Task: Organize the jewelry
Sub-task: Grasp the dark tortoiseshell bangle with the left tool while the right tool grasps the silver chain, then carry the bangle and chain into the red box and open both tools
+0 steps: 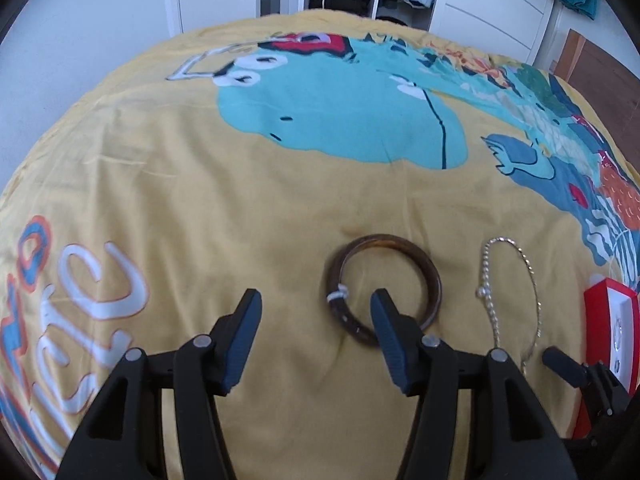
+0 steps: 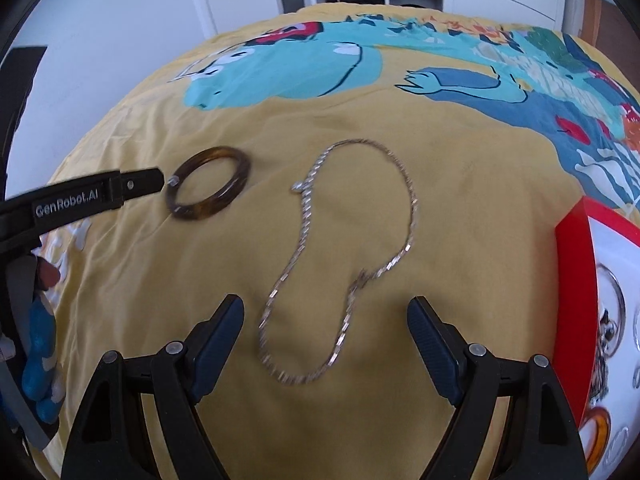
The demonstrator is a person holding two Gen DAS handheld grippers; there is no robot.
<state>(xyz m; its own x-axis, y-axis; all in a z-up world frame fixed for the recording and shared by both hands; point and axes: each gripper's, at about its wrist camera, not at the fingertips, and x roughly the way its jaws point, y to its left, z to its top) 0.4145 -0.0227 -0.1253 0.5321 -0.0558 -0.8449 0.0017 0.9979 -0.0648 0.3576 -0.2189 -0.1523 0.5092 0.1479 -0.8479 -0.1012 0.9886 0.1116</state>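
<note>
Your left gripper [image 1: 316, 300], its arm marked "GenRobot.AI", hangs with jaws spread and nothing between them, its right finger over the near rim of the brown bangle [image 1: 400, 244]. Your right gripper [image 2: 325, 308] is likewise parted and grasps nothing, above the silver necklace [image 2: 410, 200] just right of the bangle on the yellow duvet [image 1: 240, 200]. A red jewelry box [image 2: 572, 300] sits farther right.

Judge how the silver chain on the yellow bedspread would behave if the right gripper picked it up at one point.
The silver chain lies in a loose, wavy loop of small links, so it is probably floppy and would dangle rather than hold shape. It looks thin, likely light. Flat on the soft yellow bedspread, it may be hard to pinch without catching fabric.
</note>
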